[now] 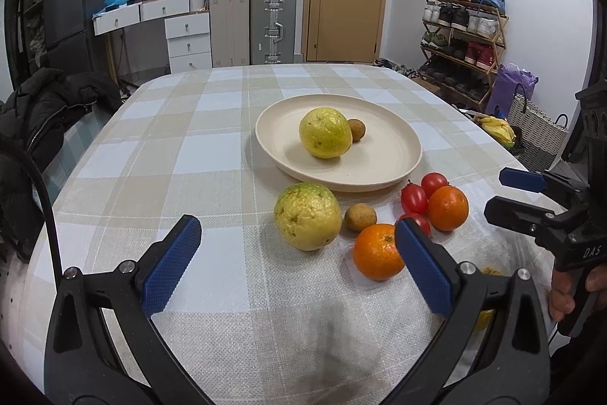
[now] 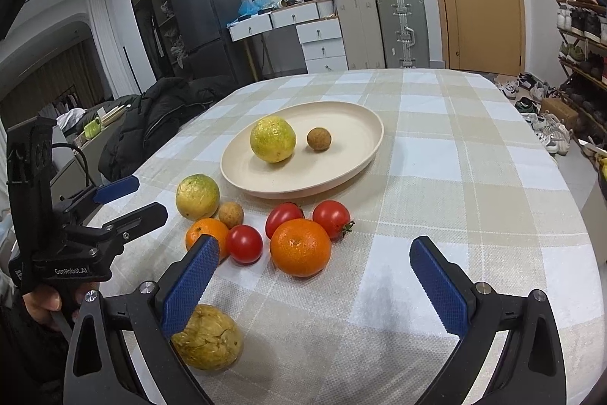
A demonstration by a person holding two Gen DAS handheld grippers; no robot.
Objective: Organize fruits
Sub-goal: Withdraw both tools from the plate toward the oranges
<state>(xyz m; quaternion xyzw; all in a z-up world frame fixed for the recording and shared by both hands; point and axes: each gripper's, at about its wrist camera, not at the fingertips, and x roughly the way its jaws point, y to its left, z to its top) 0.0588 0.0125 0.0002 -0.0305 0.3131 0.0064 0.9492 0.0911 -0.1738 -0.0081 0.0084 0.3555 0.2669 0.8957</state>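
Note:
A cream plate holds a yellow-green guava and a small brown longan. In front of it on the cloth lie a second guava, a longan, two oranges, several red tomatoes and a wrinkled yellow fruit. My left gripper is open and empty, just short of the guava and near orange. My right gripper is open and empty, facing the big orange.
The table has a beige and white checked cloth. A dark jacket lies on a chair at its left. Suitcases, white drawers and a door stand behind; a shoe rack stands on the right.

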